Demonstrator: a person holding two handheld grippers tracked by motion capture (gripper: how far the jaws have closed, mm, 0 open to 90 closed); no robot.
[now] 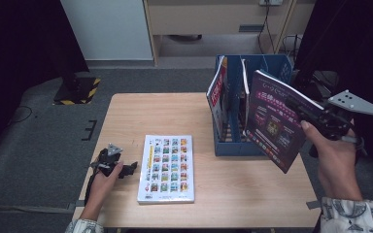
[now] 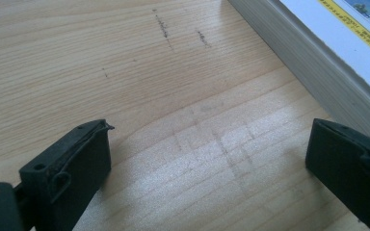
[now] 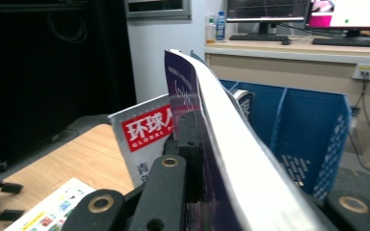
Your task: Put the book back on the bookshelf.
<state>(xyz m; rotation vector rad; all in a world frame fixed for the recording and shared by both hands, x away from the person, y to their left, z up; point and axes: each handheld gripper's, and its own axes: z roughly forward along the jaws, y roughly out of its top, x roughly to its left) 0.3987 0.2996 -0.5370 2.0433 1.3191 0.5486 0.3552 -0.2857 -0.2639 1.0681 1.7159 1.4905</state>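
Four magazines: a purple one [image 1: 276, 119] held up, a colourful-grid one [image 1: 166, 168] flat on the worktop, two standing in one blue file rack [image 1: 233, 145]. Two tongs.

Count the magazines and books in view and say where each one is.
4: a purple magazine clamped in the right gripper, a red-covered magazine and another standing in the blue rack, one book flat on the table. Others may be hidden.

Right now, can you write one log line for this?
right gripper: shut on purple magazine | near: blue file rack | left gripper: open, on table | beside: picture book
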